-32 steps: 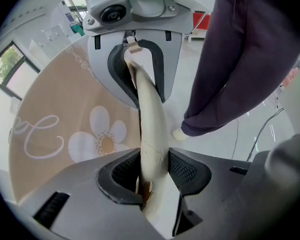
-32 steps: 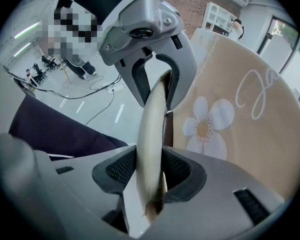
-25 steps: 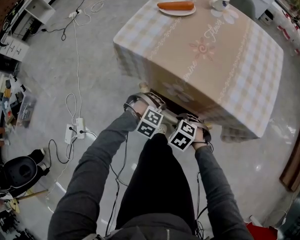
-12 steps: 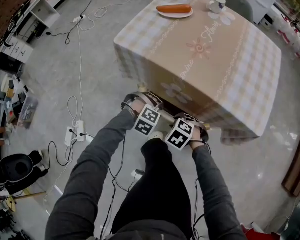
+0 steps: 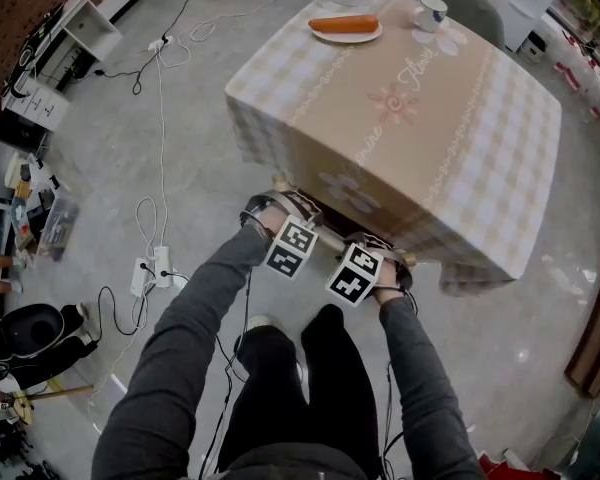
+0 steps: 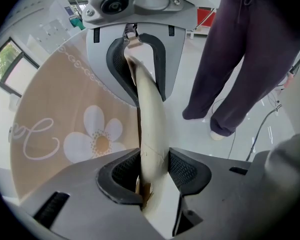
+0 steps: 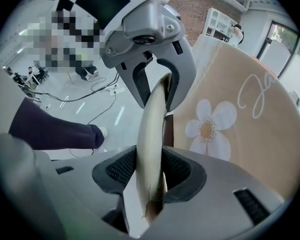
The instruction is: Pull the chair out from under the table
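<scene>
The left gripper (image 6: 153, 170) is clenched on the cream top rail of the chair (image 6: 150, 115); the right gripper (image 7: 150, 173) grasps the same rail just beside it; the chair sits tucked under the near edge of the table (image 5: 435, 118), beside its flowered cloth (image 5: 352, 186).

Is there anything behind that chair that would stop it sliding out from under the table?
Nothing visible blocks it. The left gripper and right gripper both clamp the chair's backrest, and only the person's own legs stand behind it. The power strip lies well off to the left.
</scene>
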A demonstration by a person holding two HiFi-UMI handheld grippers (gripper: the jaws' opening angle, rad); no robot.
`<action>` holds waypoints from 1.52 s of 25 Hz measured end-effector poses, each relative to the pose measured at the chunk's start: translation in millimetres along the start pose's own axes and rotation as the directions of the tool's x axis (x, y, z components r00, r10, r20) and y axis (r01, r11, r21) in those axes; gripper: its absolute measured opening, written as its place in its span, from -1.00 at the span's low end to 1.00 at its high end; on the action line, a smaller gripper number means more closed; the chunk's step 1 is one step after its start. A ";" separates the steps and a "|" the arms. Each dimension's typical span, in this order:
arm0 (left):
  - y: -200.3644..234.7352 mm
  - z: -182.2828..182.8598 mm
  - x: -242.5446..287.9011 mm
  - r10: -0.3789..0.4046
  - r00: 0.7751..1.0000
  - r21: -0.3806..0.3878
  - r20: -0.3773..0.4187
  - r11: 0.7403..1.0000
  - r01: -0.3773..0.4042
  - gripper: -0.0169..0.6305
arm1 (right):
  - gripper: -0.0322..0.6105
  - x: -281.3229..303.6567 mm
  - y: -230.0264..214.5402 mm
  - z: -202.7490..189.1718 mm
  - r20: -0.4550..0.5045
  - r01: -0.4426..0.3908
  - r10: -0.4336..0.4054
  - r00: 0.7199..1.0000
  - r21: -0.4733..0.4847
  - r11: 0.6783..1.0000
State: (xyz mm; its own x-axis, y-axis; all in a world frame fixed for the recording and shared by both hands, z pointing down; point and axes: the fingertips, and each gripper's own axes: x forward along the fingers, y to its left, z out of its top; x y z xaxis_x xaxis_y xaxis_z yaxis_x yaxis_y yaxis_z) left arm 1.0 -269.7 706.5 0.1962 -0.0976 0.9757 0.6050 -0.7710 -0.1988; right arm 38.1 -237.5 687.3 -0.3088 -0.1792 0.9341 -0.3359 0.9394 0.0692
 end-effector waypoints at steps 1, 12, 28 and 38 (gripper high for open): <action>0.1 0.0 -0.1 0.000 1.000 0.002 -0.001 1.000 0.000 -0.45 | -0.42 0.0 -0.1 -0.1 -0.002 -0.001 0.001 1.000 0.001 1.000; -6.1 2.8 -1.5 -0.004 1.000 0.022 0.020 1.000 0.004 -0.45 | -0.42 0.5 5.4 -0.6 -0.034 -0.001 0.001 0.999 0.006 1.000; -21.2 5.4 -4.9 0.000 1.000 0.047 0.023 0.999 -0.001 -0.45 | -0.42 0.3 22.0 3.6 -0.034 -0.014 0.014 0.999 0.018 1.000; -32.0 8.2 -7.0 0.006 1.000 0.054 0.023 0.999 -0.007 -0.45 | -0.42 0.0 33.7 4.8 -0.041 -0.006 0.007 0.999 0.024 1.000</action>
State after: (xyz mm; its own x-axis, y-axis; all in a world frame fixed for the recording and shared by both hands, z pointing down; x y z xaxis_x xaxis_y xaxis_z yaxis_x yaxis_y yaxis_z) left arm -13.4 -239.2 705.3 0.2175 -0.0873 0.9721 0.6445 -0.7352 -0.2102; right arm 22.6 -207.2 688.0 -0.2742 -0.1605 0.9482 -0.3557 0.9330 0.0551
